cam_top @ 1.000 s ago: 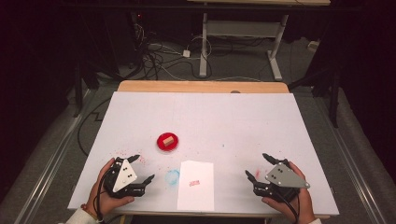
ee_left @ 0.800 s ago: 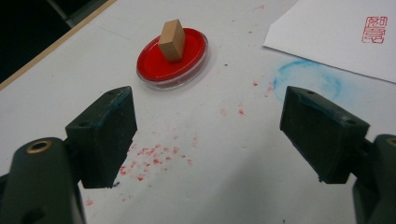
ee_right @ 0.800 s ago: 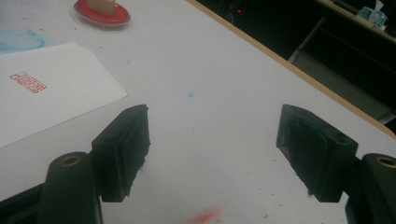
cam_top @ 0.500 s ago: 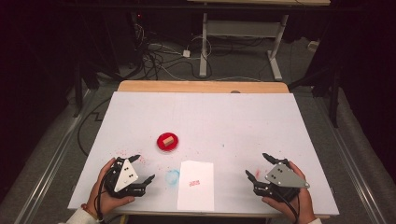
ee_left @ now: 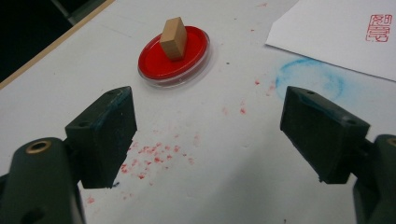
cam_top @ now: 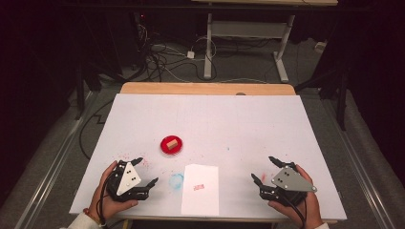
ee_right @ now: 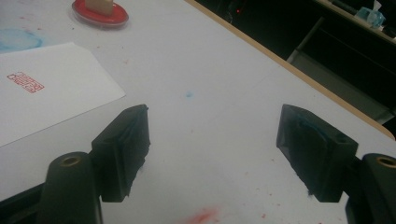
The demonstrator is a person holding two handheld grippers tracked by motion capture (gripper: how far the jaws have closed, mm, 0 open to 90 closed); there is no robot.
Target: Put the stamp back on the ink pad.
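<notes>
High view: we rest both grippers near the table's (cam_top: 267, 119) near edge, left gripper (cam_top: 142, 172) and right gripper (cam_top: 263, 171) released, flanking the stamped paper (cam_top: 200, 191). Left gripper view: wooden stamp (ee_left: 173, 31) stands upright in the red ink pad (ee_left: 154, 63) at eleven o'clock, presumably parked for re-inking. Right gripper view: jaws spread, empty.

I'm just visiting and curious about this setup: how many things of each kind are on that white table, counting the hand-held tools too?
Grippers: 2, left gripper and right gripper, both open.
Red ink pad: 1.
Wooden stamp block, standing on the pad: 1.
Sheet of paper, with a red stamp mark: 1.
Total: 5.
</notes>
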